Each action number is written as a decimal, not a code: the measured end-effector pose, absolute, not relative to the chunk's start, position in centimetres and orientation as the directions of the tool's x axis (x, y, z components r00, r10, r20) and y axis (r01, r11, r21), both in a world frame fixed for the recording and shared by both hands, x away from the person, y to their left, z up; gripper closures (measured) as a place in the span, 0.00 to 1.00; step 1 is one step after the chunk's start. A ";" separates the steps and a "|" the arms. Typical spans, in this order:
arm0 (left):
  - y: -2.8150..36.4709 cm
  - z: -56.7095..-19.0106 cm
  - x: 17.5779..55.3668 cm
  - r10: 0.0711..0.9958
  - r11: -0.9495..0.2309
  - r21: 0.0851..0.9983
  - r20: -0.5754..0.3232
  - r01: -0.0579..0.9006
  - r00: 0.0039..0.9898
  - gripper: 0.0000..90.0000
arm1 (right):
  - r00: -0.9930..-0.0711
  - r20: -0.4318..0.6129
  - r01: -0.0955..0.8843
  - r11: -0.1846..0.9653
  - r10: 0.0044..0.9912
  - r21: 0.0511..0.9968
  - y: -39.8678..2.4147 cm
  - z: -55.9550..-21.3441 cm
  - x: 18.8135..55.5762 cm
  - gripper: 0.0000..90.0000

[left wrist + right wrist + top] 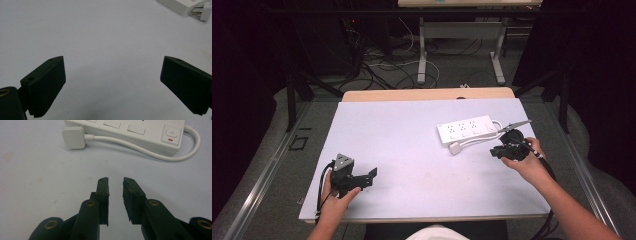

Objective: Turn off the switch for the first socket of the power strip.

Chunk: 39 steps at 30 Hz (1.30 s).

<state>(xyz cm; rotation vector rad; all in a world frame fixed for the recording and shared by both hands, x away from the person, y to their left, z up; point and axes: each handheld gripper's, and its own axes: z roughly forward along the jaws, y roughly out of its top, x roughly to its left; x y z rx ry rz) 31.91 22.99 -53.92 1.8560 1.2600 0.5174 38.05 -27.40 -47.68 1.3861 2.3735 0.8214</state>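
Observation:
A white power strip lies flat at the right of the white table top. Its plug rests in front of it, with the cable looping back to the strip's right end. My right gripper is held just right of the plug, pointing left. In the right gripper view its jaws stand a narrow gap apart with nothing between them, short of the plug and the strip. My left gripper sits near the front left, wide open and holding nothing.
The strip's switch, with a red mark, is at its cable end. Beyond the table's far edge are the legs of another table and loose cables on the floor. Dark curtains stand on both sides.

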 end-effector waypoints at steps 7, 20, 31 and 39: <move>23.0 -53.9 31.9 0.903 -0.168 0.805 -0.105 0.569 0.416 0.07 | -0.489 0.043 0.720 0.376 0.871 0.583 -27.5 -47.1 38.8 0.91; 23.0 -53.9 31.9 0.902 -0.169 0.805 -0.106 0.569 0.418 0.07 | -0.448 0.063 0.750 0.337 0.892 0.570 -27.1 -45.7 40.7 0.98; 23.0 -54.0 31.9 0.901 -0.170 0.804 -0.106 0.569 0.420 0.07 | -0.424 0.089 0.773 0.309 0.901 0.554 -26.9 -44.7 42.4 1.00; 22.9 -54.0 32.0 0.901 -0.170 0.804 -0.107 0.570 0.420 0.07 | -0.408 0.093 0.790 0.301 0.908 0.534 -26.4 -44.0 43.9 1.00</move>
